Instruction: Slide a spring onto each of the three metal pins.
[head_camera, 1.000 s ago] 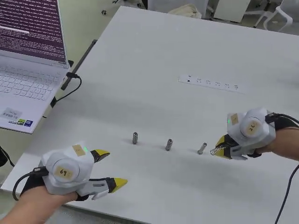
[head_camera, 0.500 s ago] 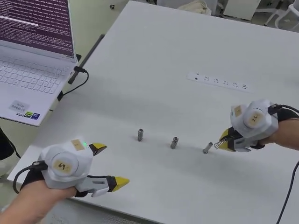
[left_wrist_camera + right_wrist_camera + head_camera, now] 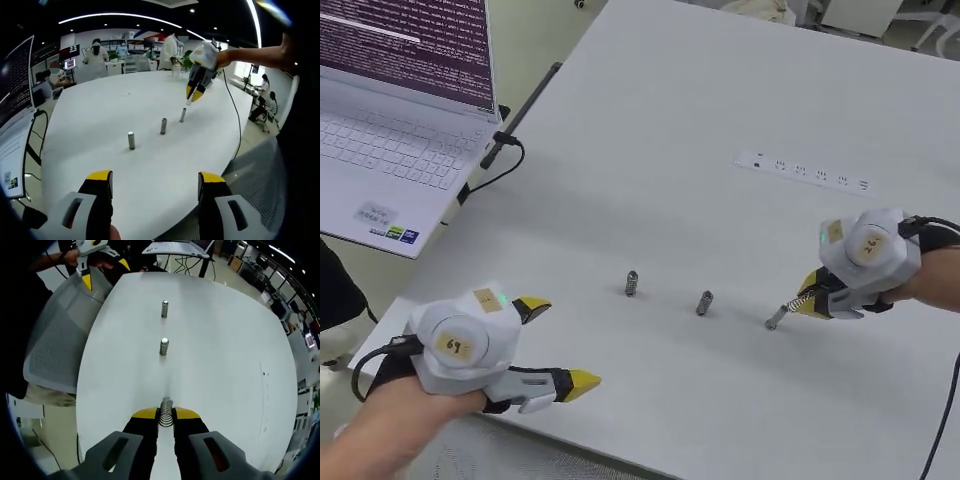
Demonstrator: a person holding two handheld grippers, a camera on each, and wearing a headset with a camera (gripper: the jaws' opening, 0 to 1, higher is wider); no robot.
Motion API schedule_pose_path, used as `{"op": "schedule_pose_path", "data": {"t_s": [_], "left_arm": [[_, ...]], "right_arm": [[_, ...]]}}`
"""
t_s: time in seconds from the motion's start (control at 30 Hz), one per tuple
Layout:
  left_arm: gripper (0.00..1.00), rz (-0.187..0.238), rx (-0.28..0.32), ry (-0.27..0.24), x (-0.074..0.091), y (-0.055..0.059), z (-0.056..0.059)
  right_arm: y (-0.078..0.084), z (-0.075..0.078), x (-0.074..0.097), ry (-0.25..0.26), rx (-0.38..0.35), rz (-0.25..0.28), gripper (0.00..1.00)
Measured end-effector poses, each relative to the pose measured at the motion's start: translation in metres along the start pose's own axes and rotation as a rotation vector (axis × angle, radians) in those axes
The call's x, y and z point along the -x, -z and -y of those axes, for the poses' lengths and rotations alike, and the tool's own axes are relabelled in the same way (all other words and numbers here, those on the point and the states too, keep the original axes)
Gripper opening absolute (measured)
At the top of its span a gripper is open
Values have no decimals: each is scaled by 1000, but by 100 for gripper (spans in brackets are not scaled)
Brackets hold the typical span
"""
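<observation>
Where the spring (image 3: 801,302) sits pinched between the right gripper's (image 3: 165,416) narrowed jaws, we see its free end at the top of the bare pin (image 3: 775,320). Left of that pin stand the middle pin (image 3: 705,303) and the far pin (image 3: 631,284), both sprung. Farther left our left gripper (image 3: 559,343) hovers, jaws wide.

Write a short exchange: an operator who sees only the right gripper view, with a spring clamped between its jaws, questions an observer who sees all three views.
Operator: Where is the third pin? I can't make it out past my spring.
Observer: In the head view the third pin stands just beyond the spring, whose free end is at the pin's top.
Operator: Is the left gripper carrying anything?
Observer: No. The left gripper has its jaws wide apart with nothing between them.
</observation>
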State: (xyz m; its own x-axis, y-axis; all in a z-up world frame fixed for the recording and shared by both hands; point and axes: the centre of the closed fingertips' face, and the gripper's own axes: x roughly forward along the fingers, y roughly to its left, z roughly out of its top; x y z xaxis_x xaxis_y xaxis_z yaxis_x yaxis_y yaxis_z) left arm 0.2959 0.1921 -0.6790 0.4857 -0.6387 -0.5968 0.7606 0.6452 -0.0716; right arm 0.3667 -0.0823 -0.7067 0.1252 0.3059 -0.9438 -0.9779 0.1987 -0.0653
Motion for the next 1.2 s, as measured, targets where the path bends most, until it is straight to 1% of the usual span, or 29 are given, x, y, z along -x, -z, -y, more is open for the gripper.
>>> {"op": "schedule_pose_path", "data": {"t_s": [0.3,0.37,0.67,0.83,1.03,1.2], "left_arm": [[65,1,13,-14,2,-1,-4],[65,4,25,-14,2,-1,-5],[64,-3,35,-25,3,1,-7],[64,-4,39,-28,4,2,-8],[64,-4,40,-31,5,2,-10],[64,-4,43,-31,6,2,-10]], "right_arm": [[1,2,-7,-22,16,-14,9],[1,4,-10,-29,10,-15,9],[6,4,-18,-47,17,-39,9],[4,6,-18,-49,14,-36,9],[1,7,-19,-52,26,-43,9],[0,7,-20,-54,35,-46,9]]}}
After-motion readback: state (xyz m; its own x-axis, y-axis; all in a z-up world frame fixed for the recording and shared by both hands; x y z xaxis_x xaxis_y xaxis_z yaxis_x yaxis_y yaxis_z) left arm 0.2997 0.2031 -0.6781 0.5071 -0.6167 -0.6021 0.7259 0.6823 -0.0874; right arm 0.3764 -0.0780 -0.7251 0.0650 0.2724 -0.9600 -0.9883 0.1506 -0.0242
